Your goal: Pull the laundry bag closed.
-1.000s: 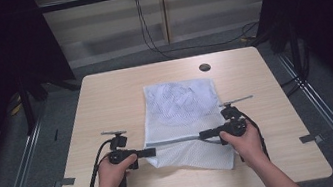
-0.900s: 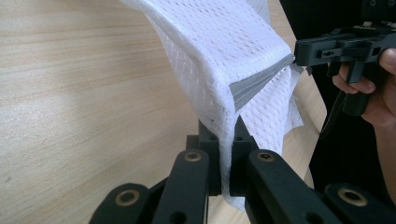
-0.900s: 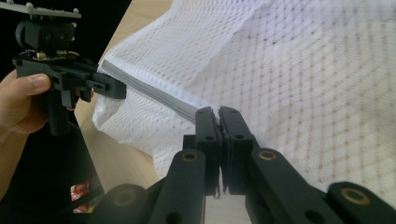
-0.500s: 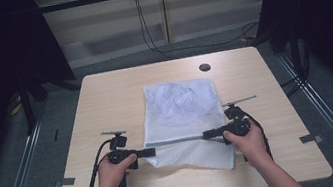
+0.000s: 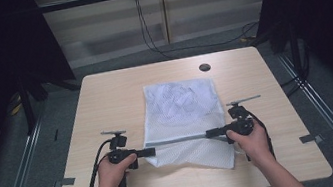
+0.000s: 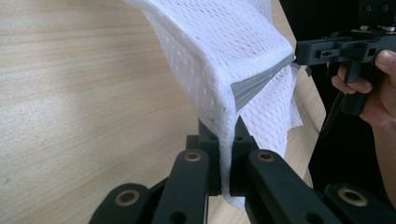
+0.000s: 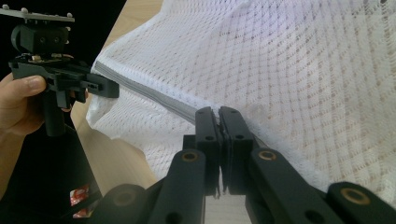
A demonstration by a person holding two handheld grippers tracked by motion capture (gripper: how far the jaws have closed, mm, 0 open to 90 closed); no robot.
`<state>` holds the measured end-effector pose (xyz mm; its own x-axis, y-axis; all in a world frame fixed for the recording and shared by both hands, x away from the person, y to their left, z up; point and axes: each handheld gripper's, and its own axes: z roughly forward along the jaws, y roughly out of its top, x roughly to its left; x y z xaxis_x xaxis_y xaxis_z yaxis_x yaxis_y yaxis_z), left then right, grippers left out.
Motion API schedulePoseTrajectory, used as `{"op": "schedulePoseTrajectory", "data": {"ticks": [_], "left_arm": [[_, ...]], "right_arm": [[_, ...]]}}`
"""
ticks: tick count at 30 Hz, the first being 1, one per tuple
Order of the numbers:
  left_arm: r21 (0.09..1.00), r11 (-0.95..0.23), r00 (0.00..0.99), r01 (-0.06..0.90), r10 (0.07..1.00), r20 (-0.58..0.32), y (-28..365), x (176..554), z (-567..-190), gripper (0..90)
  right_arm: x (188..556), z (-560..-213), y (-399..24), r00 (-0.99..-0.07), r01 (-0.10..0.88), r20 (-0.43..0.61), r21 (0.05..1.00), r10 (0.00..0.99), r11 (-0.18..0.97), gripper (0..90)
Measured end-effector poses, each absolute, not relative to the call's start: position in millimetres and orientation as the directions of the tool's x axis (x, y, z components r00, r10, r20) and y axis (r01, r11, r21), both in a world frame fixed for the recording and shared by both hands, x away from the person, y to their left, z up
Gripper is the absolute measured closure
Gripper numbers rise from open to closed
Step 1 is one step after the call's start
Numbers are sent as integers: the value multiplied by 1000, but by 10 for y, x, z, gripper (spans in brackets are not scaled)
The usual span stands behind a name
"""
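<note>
Left gripper: clenched on mesh bag, near left edge.
Right gripper: clenched on bag's near right edge.

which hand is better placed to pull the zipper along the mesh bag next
Probably right. The right gripper is clamped right on the grey zipper band, while the left gripper pinches the white mesh bag at its corner, anchoring it.

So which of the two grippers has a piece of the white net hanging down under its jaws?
The left gripper. A loose flap of the mesh bag droops below its shut jaws, while the right gripper pinches the grey band with no flap beneath.
</note>
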<state>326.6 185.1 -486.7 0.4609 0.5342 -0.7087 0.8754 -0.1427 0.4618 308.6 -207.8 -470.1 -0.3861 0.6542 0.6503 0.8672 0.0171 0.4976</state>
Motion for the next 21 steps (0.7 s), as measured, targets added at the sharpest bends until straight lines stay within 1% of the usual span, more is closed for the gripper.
{"op": "schedulePoseTrajectory", "data": {"ticks": [3, 6, 16, 18, 21], "left_arm": [[464, -144, 463, 874, 540, -703, 1854, 3267, -4867, 886], [465, -143, 463, 874, 535, -707, 1844, 3262, -4858, 886], [459, -146, 460, 876, 536, -708, 1839, 3263, -4863, 886], [456, -130, 450, 880, 537, -714, 1837, 3265, -4859, 886], [460, -143, 459, 876, 536, -709, 1844, 3276, -4864, 886]], "right_arm": [[3082, -4707, -2095, -384, 867, 633, 498, 672, 25, 870], [3081, -4717, -2123, -373, 871, 654, 491, 658, 6, 870], [3077, -4697, -2144, -375, 868, 646, 496, 664, 8, 870], [3073, -4694, -2166, -373, 867, 642, 497, 670, 6, 870], [3061, -4694, -2209, -367, 867, 644, 498, 672, -4, 870]]}}
